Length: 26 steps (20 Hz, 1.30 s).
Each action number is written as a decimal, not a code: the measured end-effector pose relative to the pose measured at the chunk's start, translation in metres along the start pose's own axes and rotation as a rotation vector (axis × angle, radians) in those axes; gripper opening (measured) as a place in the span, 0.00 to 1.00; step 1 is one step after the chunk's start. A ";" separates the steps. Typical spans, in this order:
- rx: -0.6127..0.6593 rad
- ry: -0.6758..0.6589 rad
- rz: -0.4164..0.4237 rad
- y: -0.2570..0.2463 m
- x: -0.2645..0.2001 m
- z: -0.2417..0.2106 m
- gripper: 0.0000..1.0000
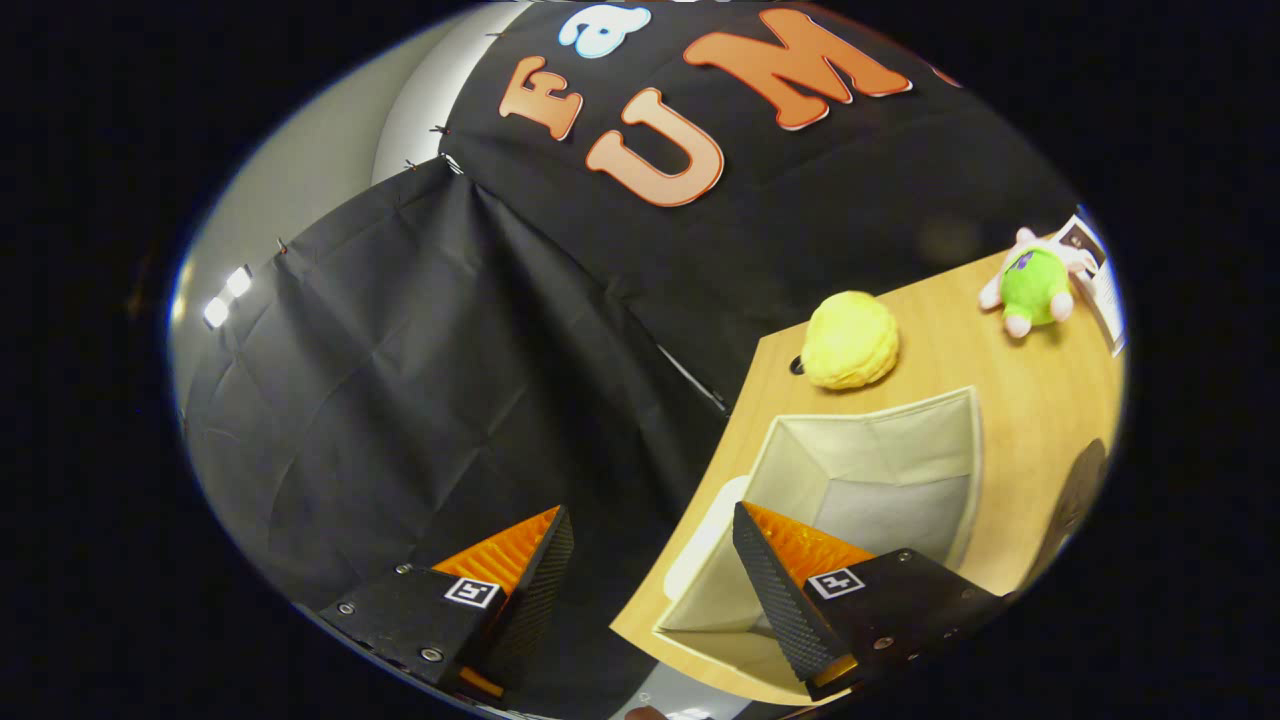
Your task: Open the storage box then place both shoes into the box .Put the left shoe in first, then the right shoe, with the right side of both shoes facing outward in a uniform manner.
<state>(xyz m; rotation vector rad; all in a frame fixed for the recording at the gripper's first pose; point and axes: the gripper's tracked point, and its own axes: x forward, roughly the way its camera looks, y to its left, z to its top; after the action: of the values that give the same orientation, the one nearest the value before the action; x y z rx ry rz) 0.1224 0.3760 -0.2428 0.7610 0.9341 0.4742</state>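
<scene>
1. gripper (650, 530) state, gripper view: jaws stand wide apart, with nothing held between them.
2. left finger sits over the black cloth wall (420, 340) of the booth, off the table edge.
3. right finger sits over the near rim of the storage box (880, 470), its tip pointing into the box opening.
4. storage box: pale fabric, square, open at the top. it stands on the wooden table (1030, 420) just ahead of the right finger. its inside walls and floor show, with no shoe visible in the part that can be seen.
5. near the box's closer corner, a pale rounded shape lies against its outer wall; what it is cannot be told.
6. yellow round plush (850, 340) rests on the table just beyond the far rim of the box, beside a small dark hole in the tabletop.
7. green and white plush toy (1035, 285) lies farther along the table, well apart from the box, next to a printed card (1095, 270) at the table's far end.
8. dark curved object (1075, 500) shows at the table's side, past the box; too little is visible to identify it.
</scene>
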 end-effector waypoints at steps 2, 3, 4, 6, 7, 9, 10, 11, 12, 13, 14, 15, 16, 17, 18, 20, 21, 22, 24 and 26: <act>-0.069 -0.046 -0.081 -0.030 -0.025 0.003 0.97; -0.103 -0.063 -0.127 -0.048 -0.039 0.004 0.97; -0.133 -0.083 -0.171 -0.065 -0.051 0.007 0.97; -0.158 -0.083 -0.248 -0.099 -0.075 0.006 0.97; -0.149 -0.061 -0.281 -0.116 -0.084 0.001 0.97; -0.147 -0.011 -0.341 -0.146 -0.099 -0.010 0.97; -0.160 0.004 -0.378 -0.160 -0.107 -0.014 0.97; -0.185 0.020 -0.419 -0.177 -0.115 -0.018 0.97; -0.205 0.033 -0.463 -0.194 -0.123 -0.024 0.97; -0.212 0.056 -0.498 -0.212 -0.133 -0.035 0.97; -0.195 0.089 -0.507 -0.225 -0.139 -0.047 0.97; -0.163 0.115 -0.498 -0.234 -0.143 -0.058 0.97; -0.152 0.129 -0.497 -0.241 -0.144 -0.065 0.97; -0.149 0.136 -0.521 -0.250 -0.149 -0.069 0.97; -0.150 0.142 -0.542 -0.261 -0.155 -0.071 0.96; -0.143 0.159 -0.583 -0.282 -0.162 -0.080 0.96; -0.136 0.167 -0.602 -0.292 -0.165 -0.083 0.95; -0.121 0.176 -0.612 -0.301 -0.165 -0.089 0.95; -0.101 0.195 -0.644 -0.318 -0.164 -0.096 0.92; -0.114 0.219 -0.695 -0.341 -0.165 -0.103 0.89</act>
<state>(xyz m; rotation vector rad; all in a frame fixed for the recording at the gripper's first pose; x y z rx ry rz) -0.0368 0.0831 -0.4504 0.2474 1.2891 -0.0056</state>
